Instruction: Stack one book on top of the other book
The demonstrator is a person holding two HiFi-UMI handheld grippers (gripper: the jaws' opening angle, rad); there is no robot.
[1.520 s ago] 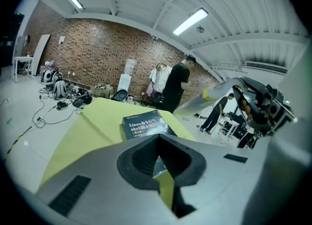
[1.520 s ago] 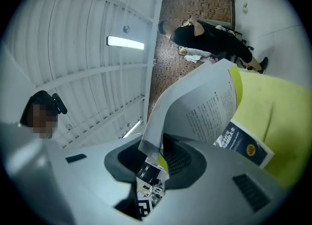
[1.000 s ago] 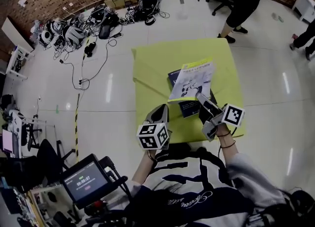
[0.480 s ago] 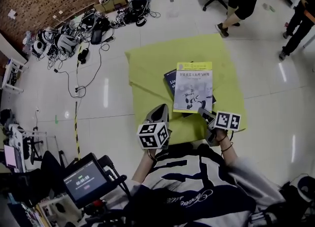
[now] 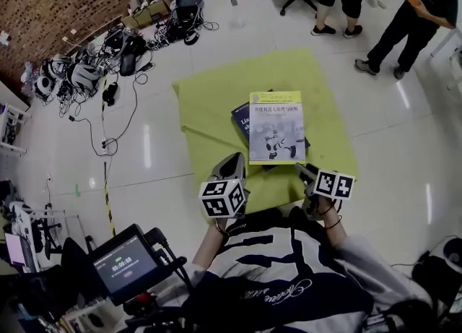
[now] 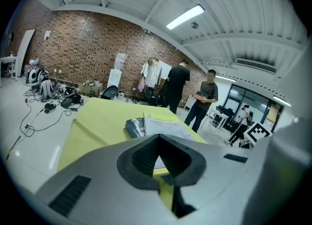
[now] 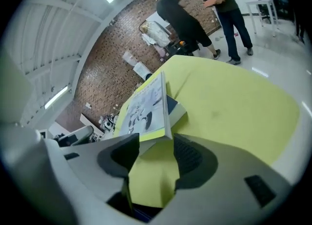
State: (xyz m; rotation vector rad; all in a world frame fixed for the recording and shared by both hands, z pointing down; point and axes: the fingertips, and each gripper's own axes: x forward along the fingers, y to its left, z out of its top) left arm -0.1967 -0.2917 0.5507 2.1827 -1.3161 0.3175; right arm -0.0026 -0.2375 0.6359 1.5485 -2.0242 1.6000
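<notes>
The green cloth (image 5: pixel 209 93) carries the dark book (image 5: pixel 240 120), and the white book (image 5: pixel 276 126) lies flat on it, covering all but a strip along its 9 o'clock edge. The right claw (image 5: pixel 303 171) sits at the white book's 5 o'clock corner. Its jaws are wide and have just been opening, and that corner lies at their mouth with neither pad pressing it. The left claw (image 5: pixel 232 159), jaws together and empty, hovers near the stack's 7 o'clock corner, apart from it.

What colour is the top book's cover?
The top book is white with yellow-green bands; head view shows it best.
</notes>
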